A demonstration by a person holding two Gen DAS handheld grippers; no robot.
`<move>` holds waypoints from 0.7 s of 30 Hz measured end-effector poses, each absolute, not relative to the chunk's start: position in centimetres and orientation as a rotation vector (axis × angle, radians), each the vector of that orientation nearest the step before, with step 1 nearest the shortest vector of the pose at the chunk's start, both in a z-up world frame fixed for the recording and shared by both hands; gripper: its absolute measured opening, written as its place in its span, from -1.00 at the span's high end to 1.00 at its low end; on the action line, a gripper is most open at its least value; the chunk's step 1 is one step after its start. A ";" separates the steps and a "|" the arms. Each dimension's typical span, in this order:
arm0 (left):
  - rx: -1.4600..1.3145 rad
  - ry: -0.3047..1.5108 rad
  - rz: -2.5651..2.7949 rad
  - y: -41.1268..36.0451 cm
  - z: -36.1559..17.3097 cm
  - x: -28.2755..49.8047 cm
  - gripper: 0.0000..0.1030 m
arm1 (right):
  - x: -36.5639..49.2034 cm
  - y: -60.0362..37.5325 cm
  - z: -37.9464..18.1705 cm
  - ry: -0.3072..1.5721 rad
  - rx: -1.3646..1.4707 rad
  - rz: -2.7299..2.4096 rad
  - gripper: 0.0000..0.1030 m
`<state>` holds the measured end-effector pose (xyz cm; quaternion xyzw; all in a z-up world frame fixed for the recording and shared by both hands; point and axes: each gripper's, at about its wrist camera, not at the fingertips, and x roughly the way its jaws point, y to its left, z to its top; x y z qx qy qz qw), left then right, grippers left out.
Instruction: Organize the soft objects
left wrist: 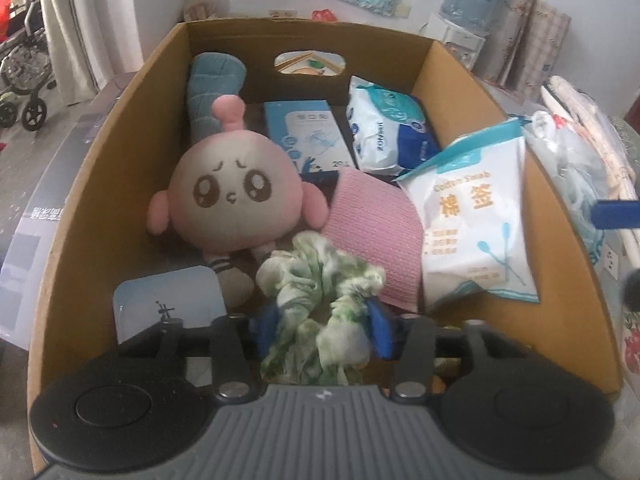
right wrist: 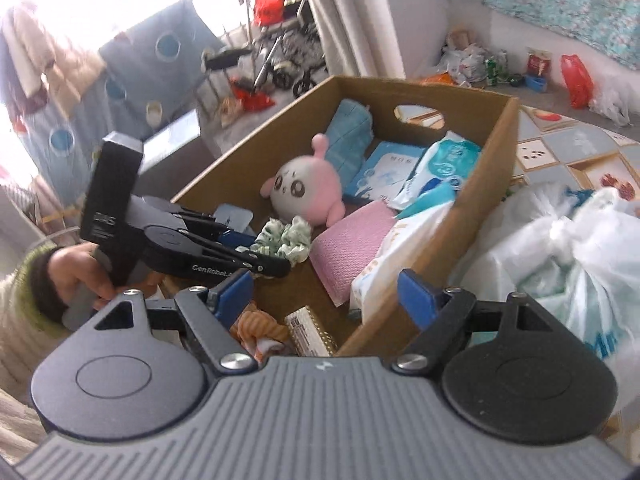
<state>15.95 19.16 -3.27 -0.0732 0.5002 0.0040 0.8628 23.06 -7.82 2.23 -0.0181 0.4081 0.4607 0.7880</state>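
A: The left gripper (left wrist: 320, 330), jaws apart, straddles the scrunchie (left wrist: 320, 312) at the box's (left wrist: 100, 184) near edge; whether the pads still press it is unclear.

B: Room inside?

A: Little: a plush (left wrist: 232, 200) and pink cloth (left wrist: 376, 232) crowd it. The right gripper (right wrist: 326, 294) hangs open and empty over the near right corner, which hides the floor below.

The green-and-white tie-dyed fabric scrunchie (left wrist: 320, 316) covers the inner faces of the left gripper's blue pads (left wrist: 380, 332); contact there cannot be confirmed. The small blue card (left wrist: 168, 304) is partly hidden behind that gripper. The white cotton-swab packet's (right wrist: 384, 256) print is blurred in the right wrist view.
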 end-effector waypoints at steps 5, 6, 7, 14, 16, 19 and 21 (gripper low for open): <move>-0.174 1.017 0.026 19.2 -2.5 15.5 -0.34 | 22.5 -10.9 2.1 0.857 0.066 0.970 -0.61; -0.172 1.008 0.027 19.0 -2.3 15.3 -0.37 | 22.3 -11.7 2.0 0.854 0.097 0.966 -0.61; -0.172 0.998 0.025 18.9 -2.1 15.1 -0.40 | 22.2 -12.4 1.7 0.854 0.128 0.960 -0.62; -0.202 0.917 0.046 18.2 -0.3 12.8 -0.42 | 21.3 -17.2 -1.1 0.854 0.390 0.927 -0.65; -0.213 0.873 0.047 17.8 0.7 11.4 -0.57 | 20.7 -18.5 -2.1 0.823 0.492 0.924 -0.68; -0.202 0.816 -0.003 16.5 2.4 9.1 -0.74 | 20.0 -19.8 -3.3 0.779 0.658 0.914 -0.83; -0.212 0.777 -0.052 15.5 3.4 7.5 -0.78 | 19.7 -20.1 -3.6 0.764 0.759 0.925 -0.92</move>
